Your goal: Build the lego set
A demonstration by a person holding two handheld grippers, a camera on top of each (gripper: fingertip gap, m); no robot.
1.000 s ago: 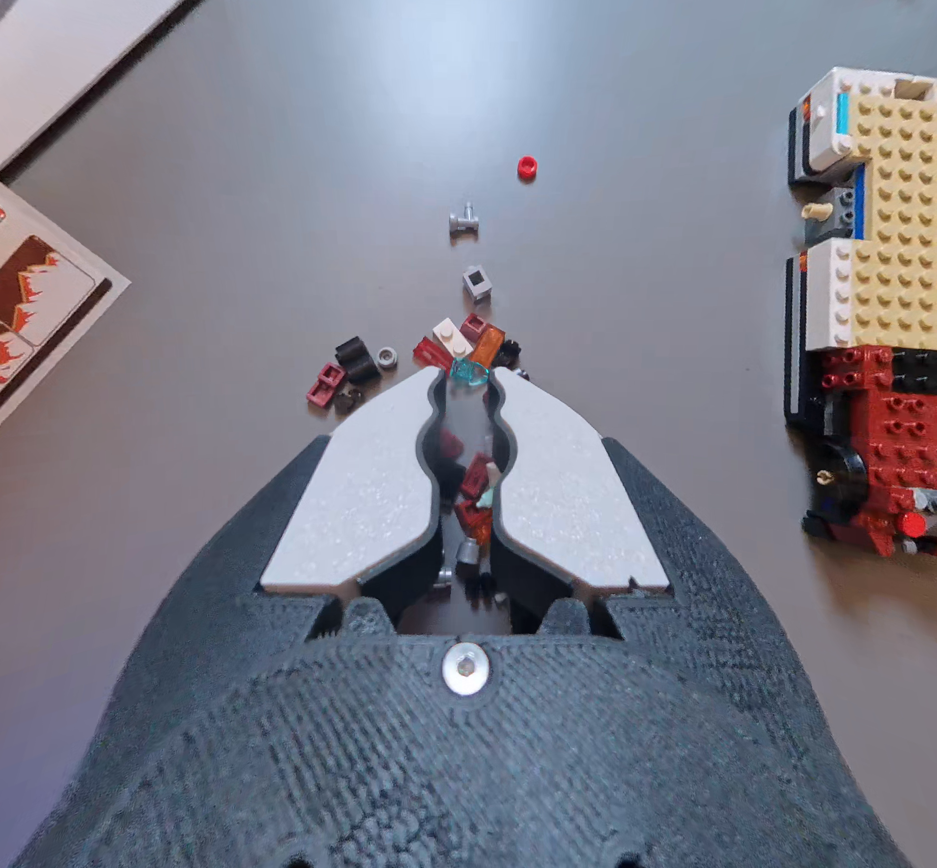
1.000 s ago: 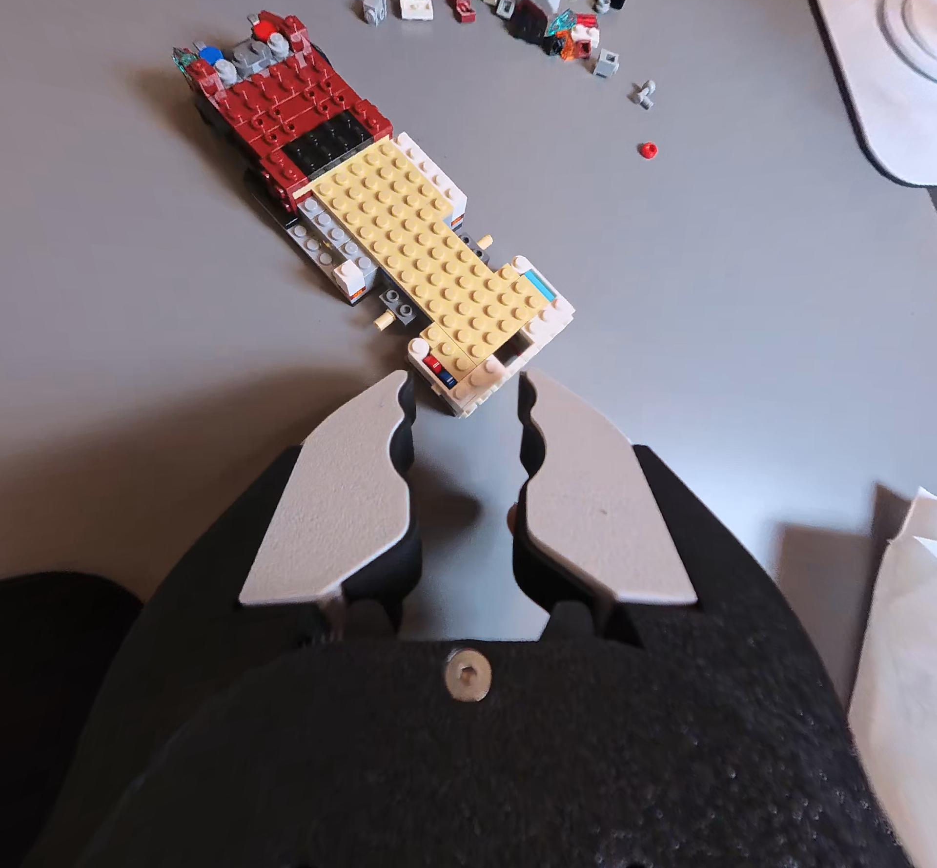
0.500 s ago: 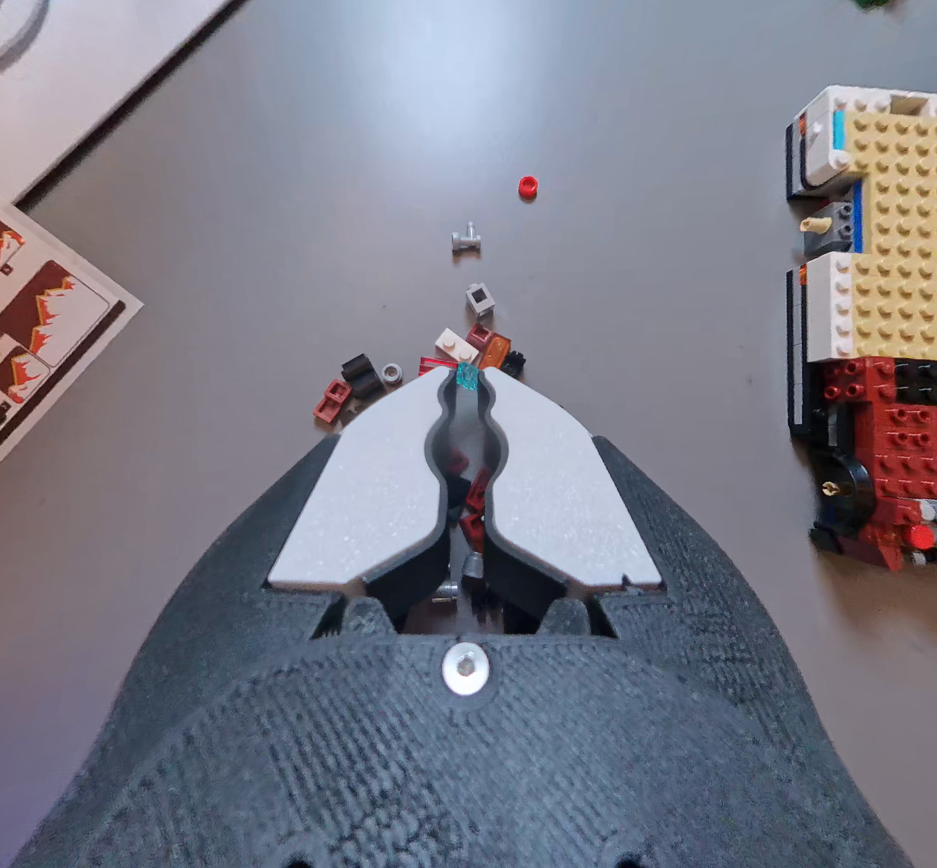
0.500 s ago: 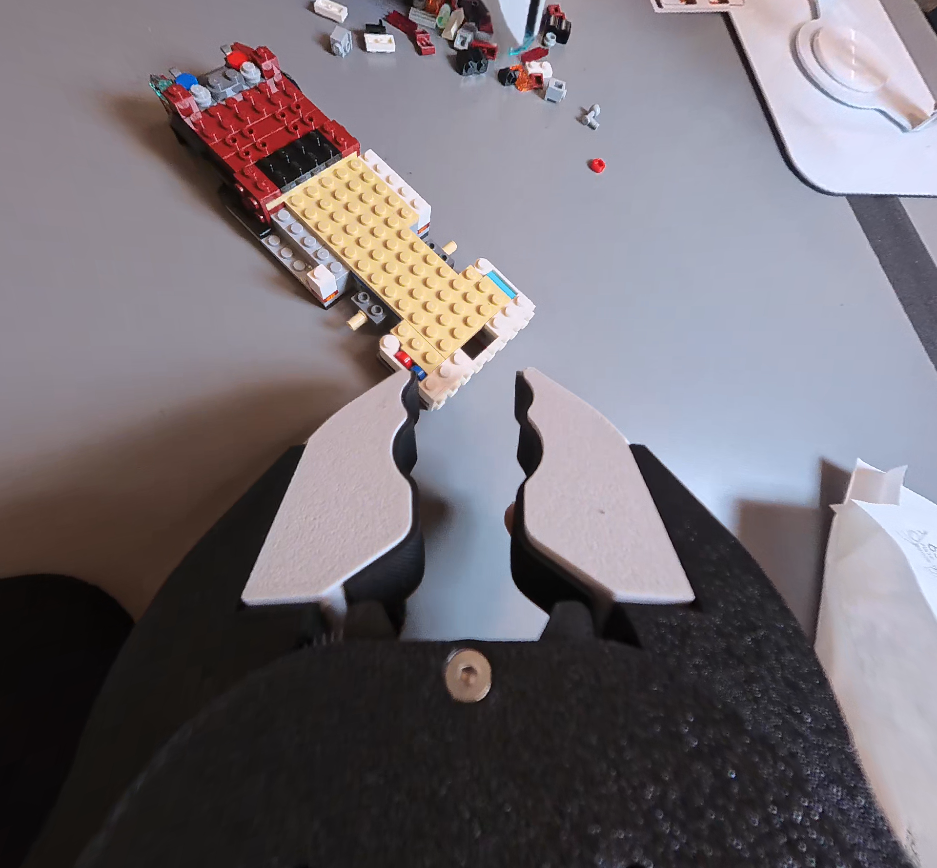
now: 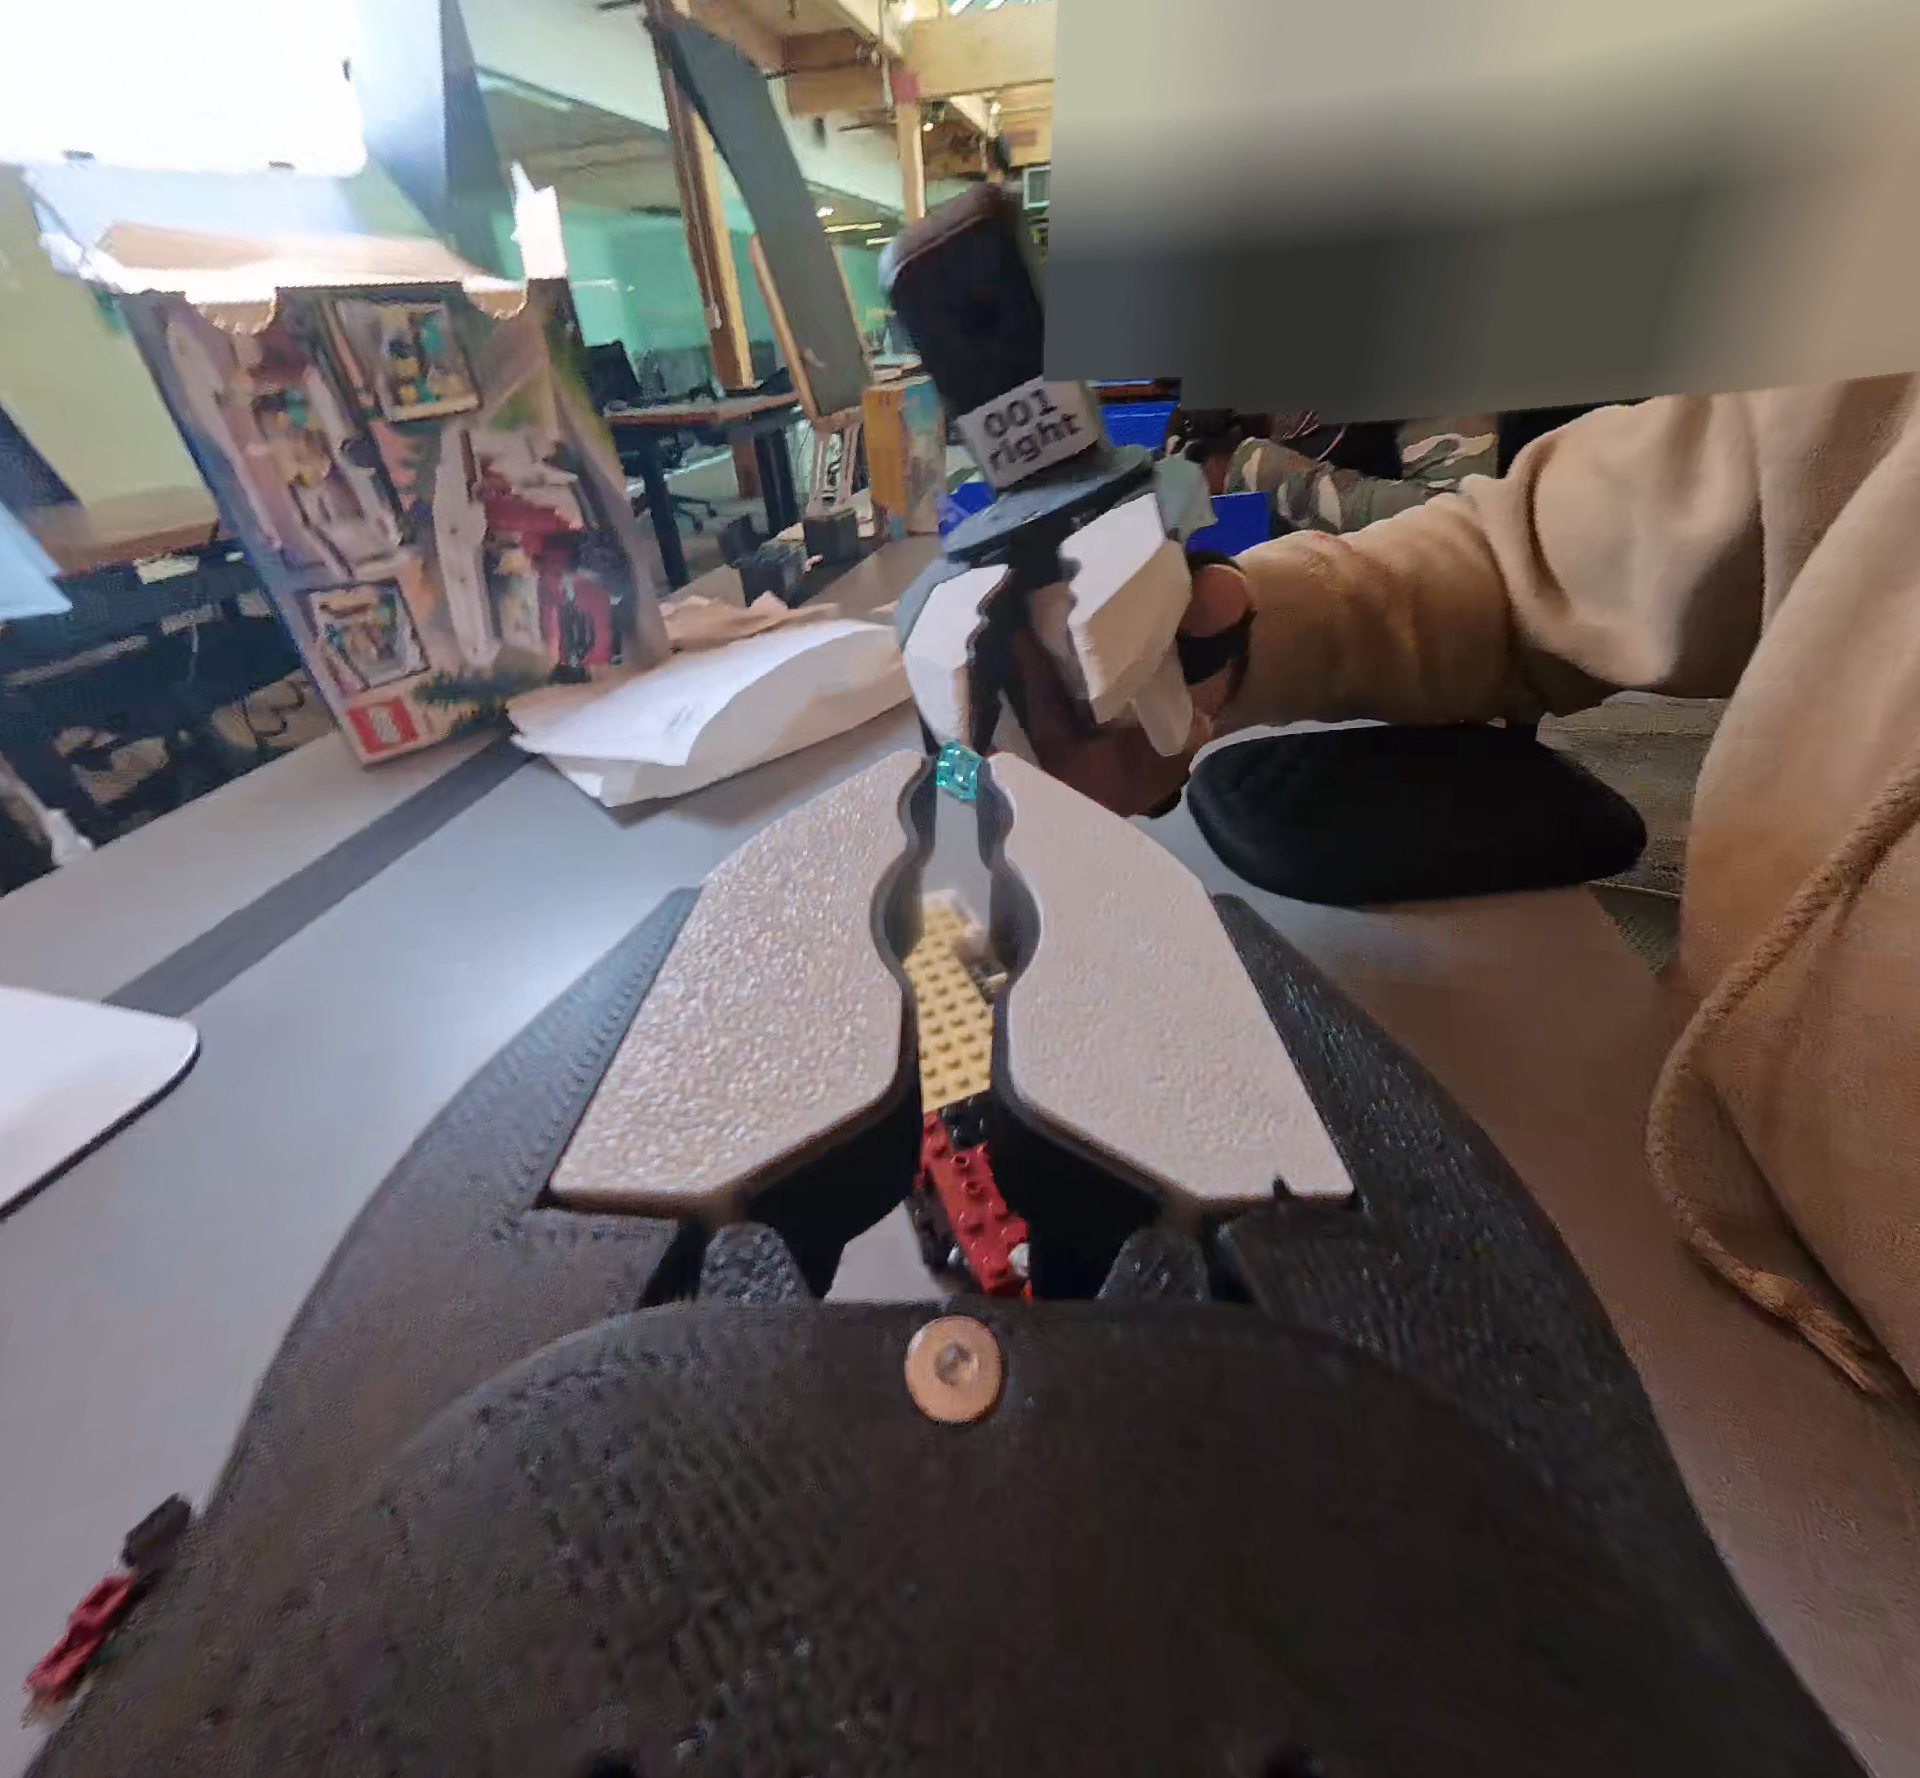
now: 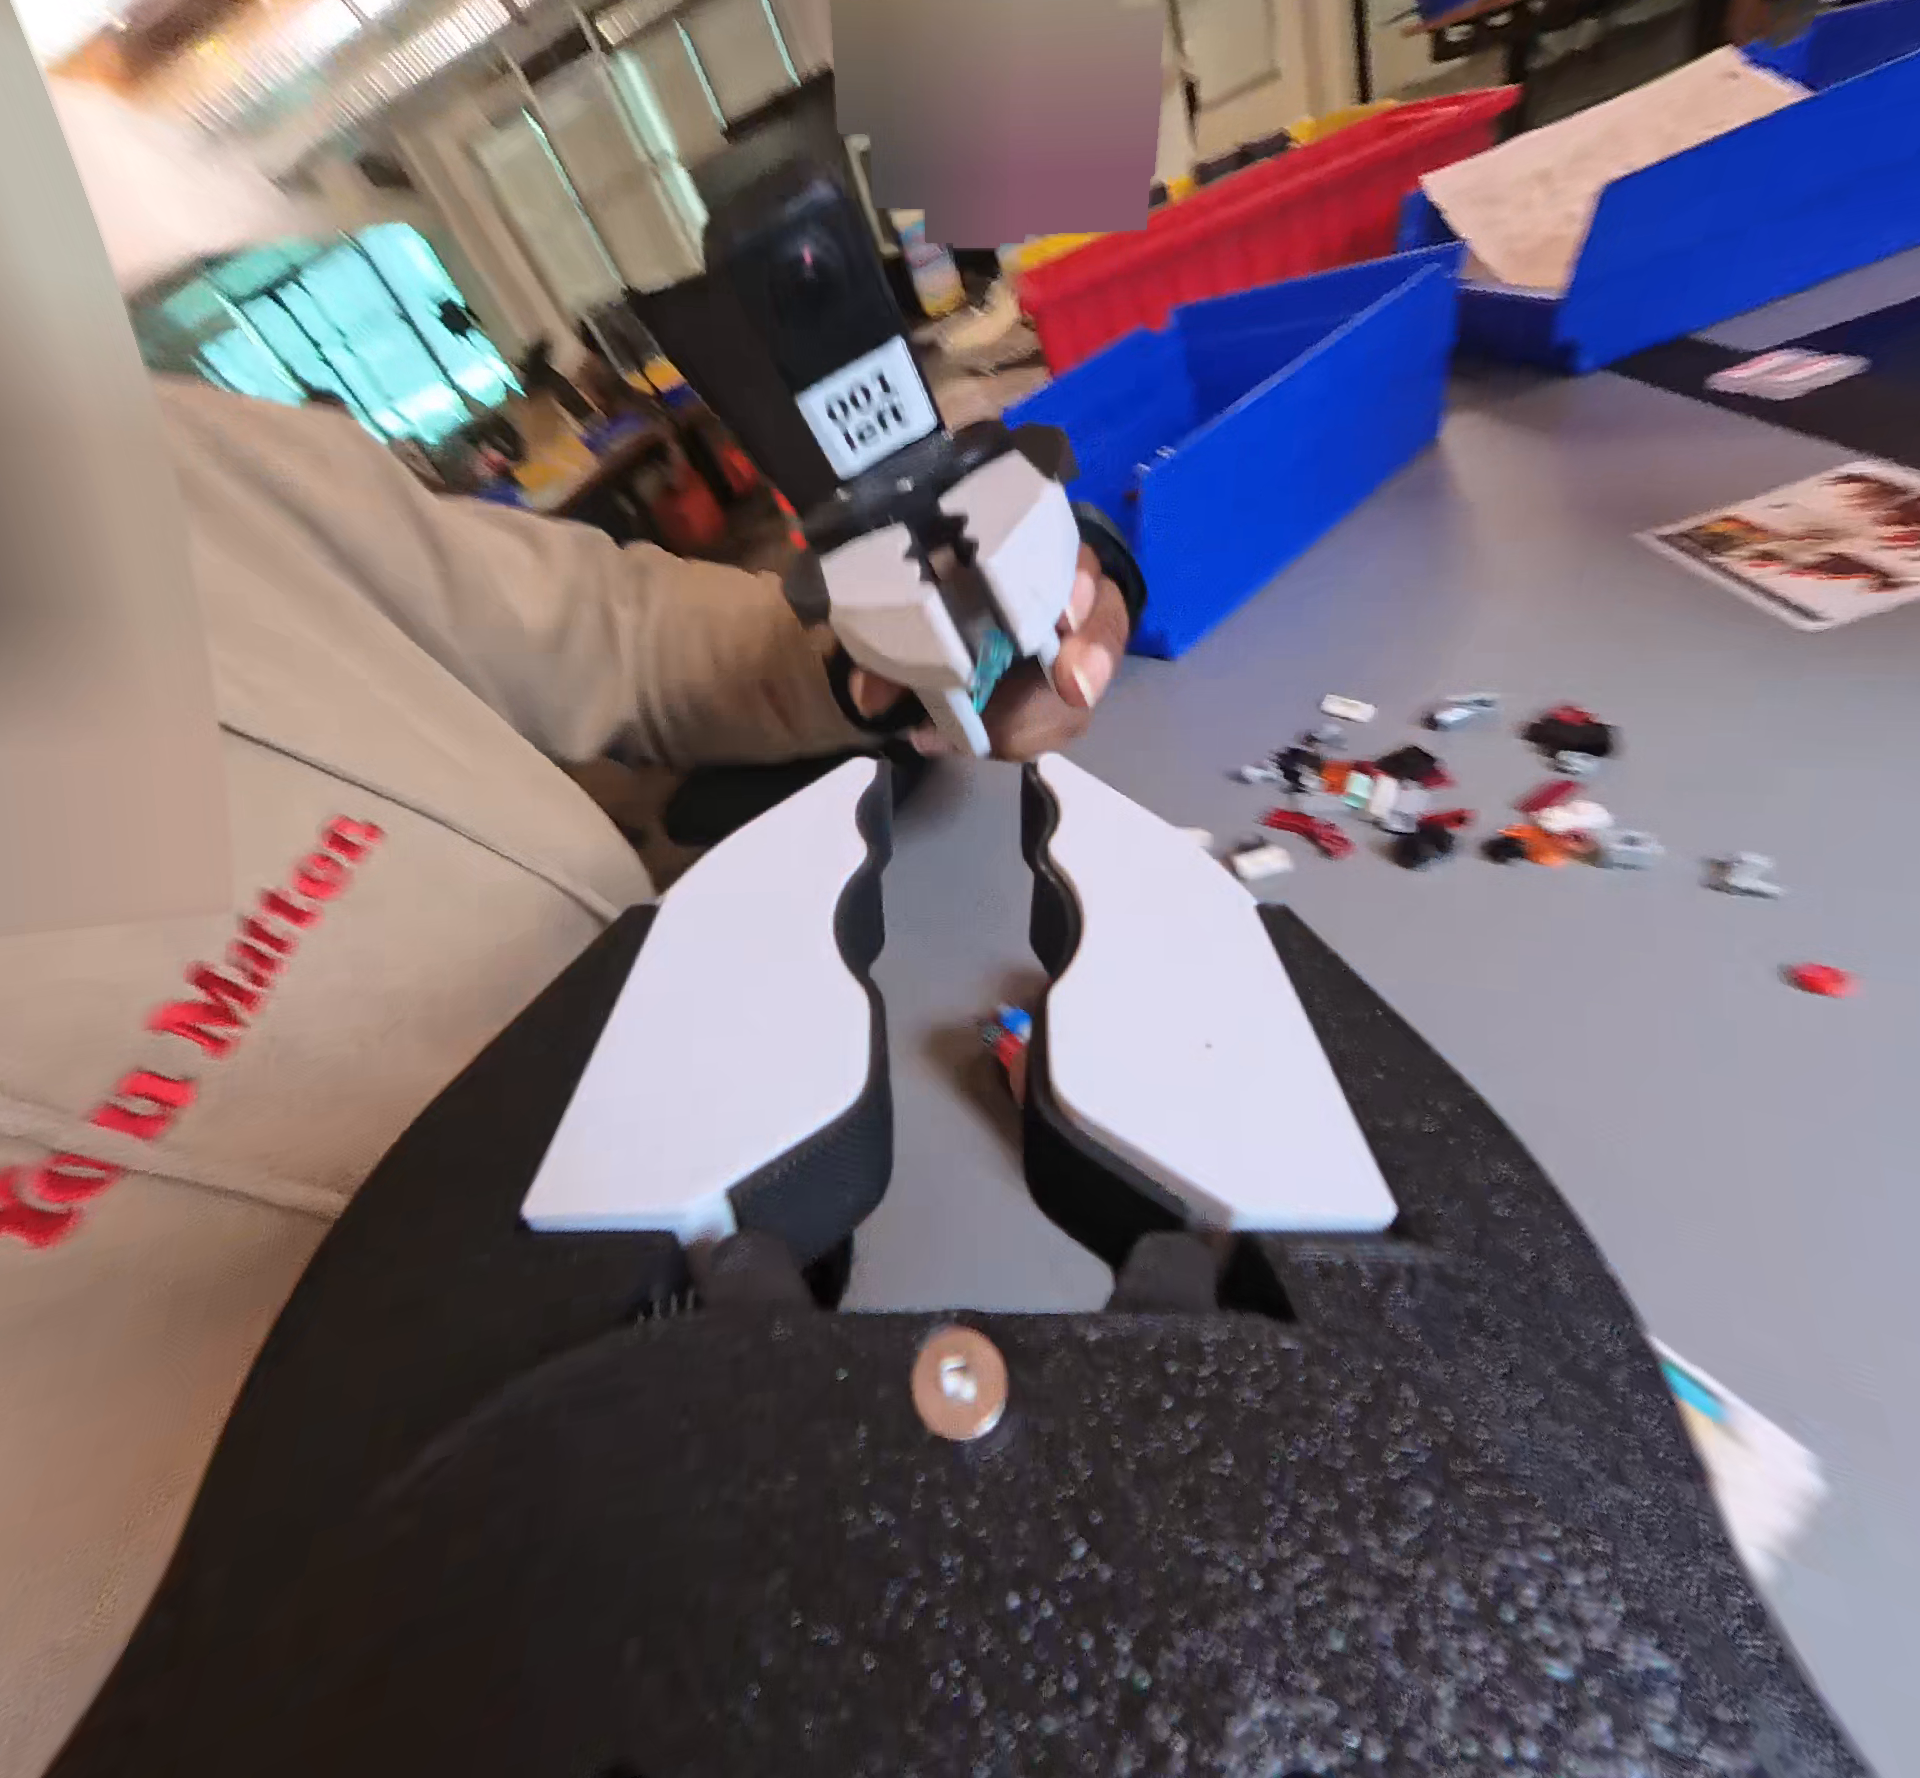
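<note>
While paper lies in one blue bin (image 6: 1683,201), another blue bin (image 6: 1278,440) gapes.

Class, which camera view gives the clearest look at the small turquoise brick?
The left wrist view: the turquoise brick sits sharp and close, pinched between the left gripper fingers. The right wrist view shows it only from afar, blurred, as a turquoise sliver between those fingers.

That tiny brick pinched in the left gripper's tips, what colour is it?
Transparent teal brick; the left wrist view shows it best.
</note>
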